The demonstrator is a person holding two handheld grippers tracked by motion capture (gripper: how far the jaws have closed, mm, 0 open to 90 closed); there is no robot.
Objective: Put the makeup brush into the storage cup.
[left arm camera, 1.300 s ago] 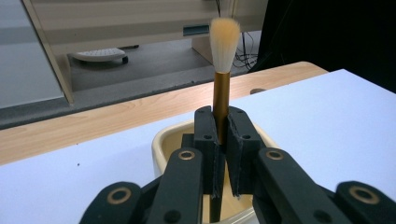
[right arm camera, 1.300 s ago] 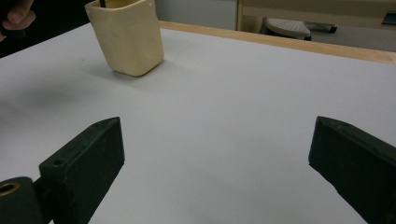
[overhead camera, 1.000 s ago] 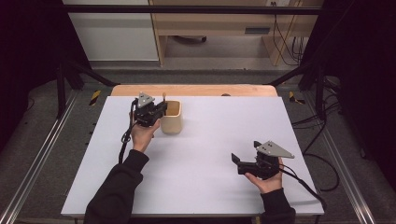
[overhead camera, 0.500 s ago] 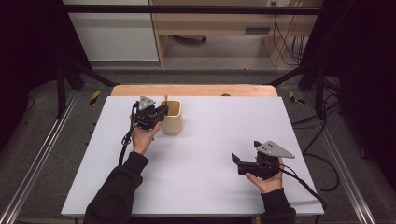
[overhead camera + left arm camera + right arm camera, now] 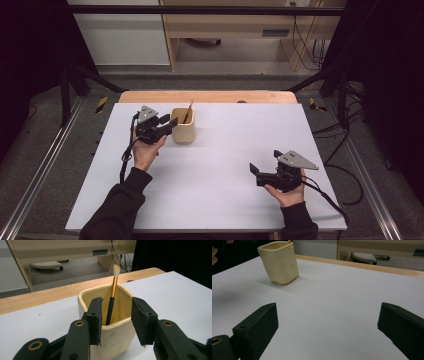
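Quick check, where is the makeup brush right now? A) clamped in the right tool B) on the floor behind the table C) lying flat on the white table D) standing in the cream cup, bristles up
D: in the left gripper view the brush stands inside the cream cup, bristles up above the rim, and the left tool has opened, pads clear of it.

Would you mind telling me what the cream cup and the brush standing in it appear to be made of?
Cup: probably glazed ceramic, given its soft sheen, thick rounded rim and slightly uneven walls. Brush: black handle, likely painted wood or plastic; gold band looks metallic; pale tuft looks like soft bristle.
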